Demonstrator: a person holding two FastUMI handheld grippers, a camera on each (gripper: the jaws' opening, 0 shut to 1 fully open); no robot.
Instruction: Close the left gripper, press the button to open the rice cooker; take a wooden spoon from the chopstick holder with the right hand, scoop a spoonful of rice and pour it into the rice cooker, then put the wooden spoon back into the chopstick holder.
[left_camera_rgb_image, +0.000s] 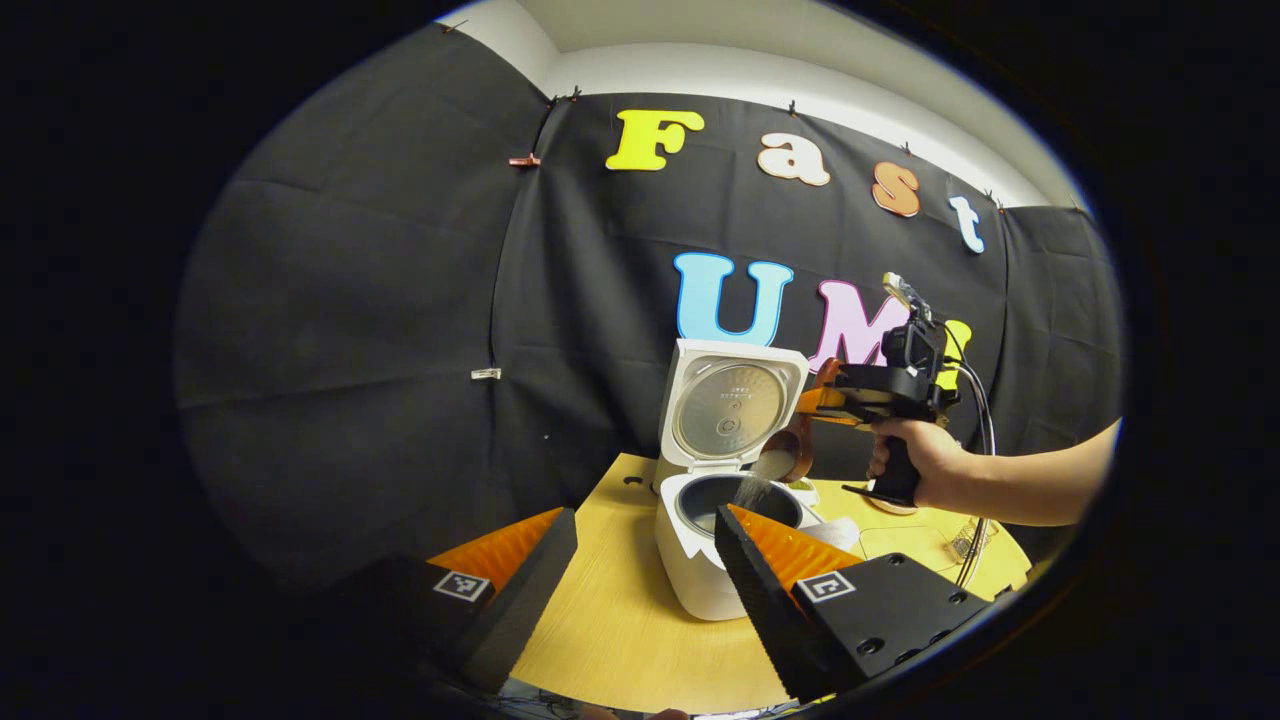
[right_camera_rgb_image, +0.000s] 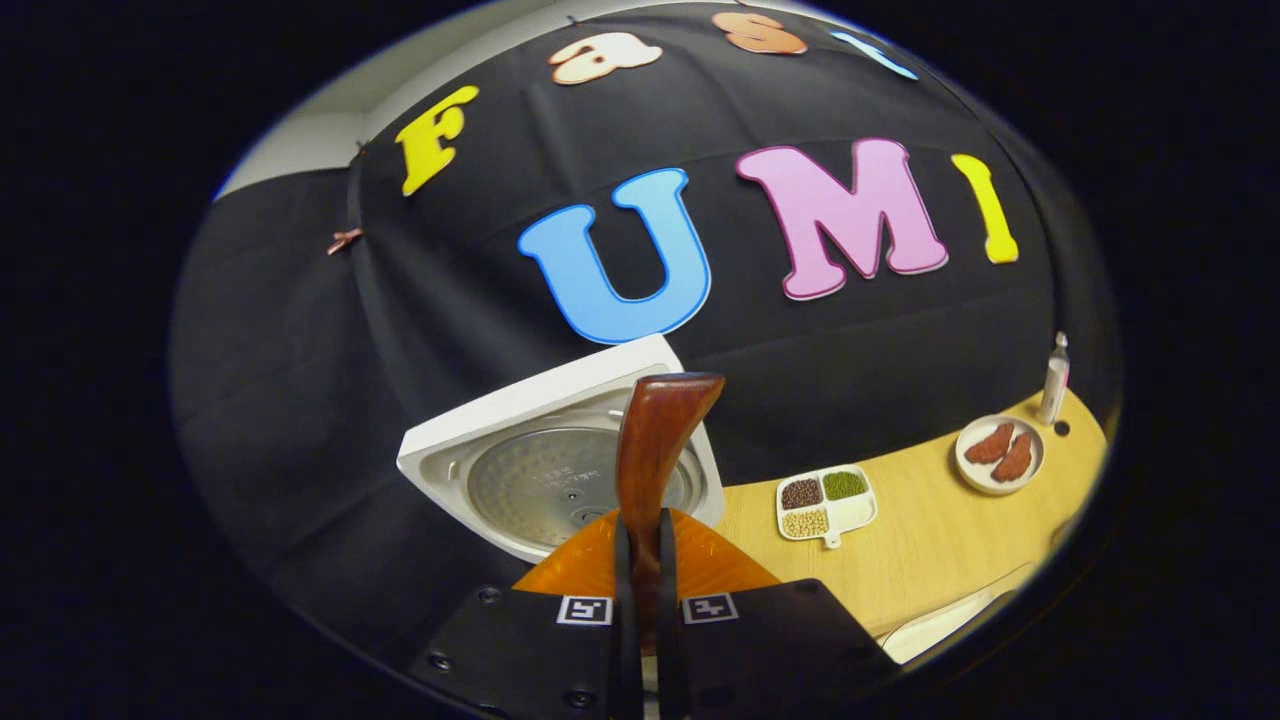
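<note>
Nearest the lens in the left gripper view, we see the left gripper with its fingers spread wide and holding nothing, hovering above the wooden table. Between and beyond those fingers stands the rice cooker, its lid raised upright and the dark inner pot exposed. Farther right, a hand holds the right gripper level above the cooker; the wooden spoon hangs tilted from it, and rice falls from the bowl into the pot. In the right gripper view, we see the fingers closed tight on the spoon handle, which rises between them toward the lid. A divided dish of beans and a small plate rest apart on the table.
</note>
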